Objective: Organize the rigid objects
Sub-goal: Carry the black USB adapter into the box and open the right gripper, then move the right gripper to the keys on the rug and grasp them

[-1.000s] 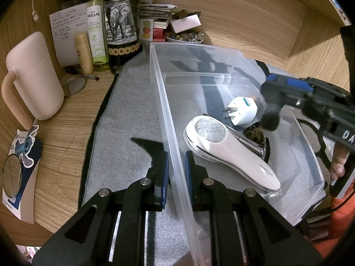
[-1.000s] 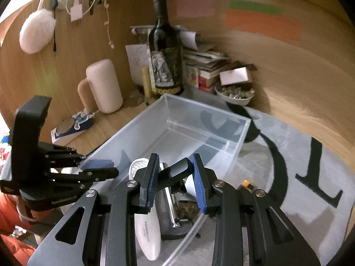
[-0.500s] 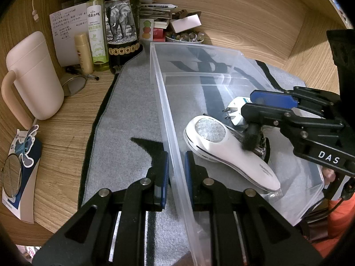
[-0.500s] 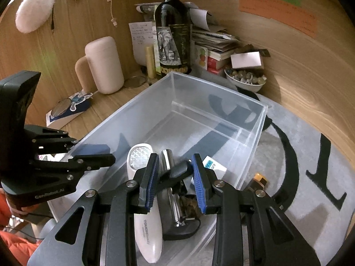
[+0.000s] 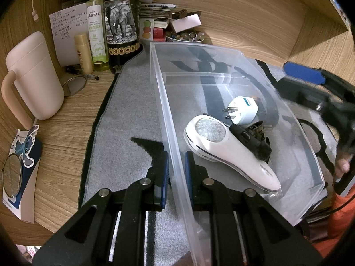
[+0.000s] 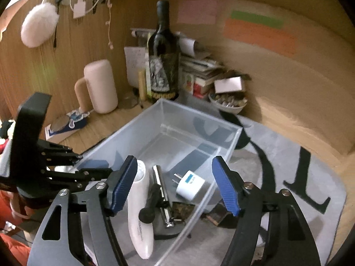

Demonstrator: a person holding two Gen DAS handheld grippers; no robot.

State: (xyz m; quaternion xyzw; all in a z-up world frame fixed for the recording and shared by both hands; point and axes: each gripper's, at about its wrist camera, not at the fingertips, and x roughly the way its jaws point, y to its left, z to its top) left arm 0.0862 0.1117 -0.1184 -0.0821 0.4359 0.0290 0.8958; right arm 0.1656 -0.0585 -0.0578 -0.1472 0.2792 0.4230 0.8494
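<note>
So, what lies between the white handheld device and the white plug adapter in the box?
In the right wrist view, a small black flashlight and a chrome bar lie between the white device and the adapter.

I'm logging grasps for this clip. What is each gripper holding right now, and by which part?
The left gripper clamps the clear bin by its side wall. The right gripper, jaws just opened, holds nothing; the small black item lies in the bin.

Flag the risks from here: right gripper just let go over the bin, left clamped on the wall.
1. The small black tool lies loosely across the white handheld device; it may roll.
2. The left gripper pinches the clear bin wall; any tug could tilt the contents.
3. The right gripper, jaws just opened, hangs near the rim and could clip it.
</note>
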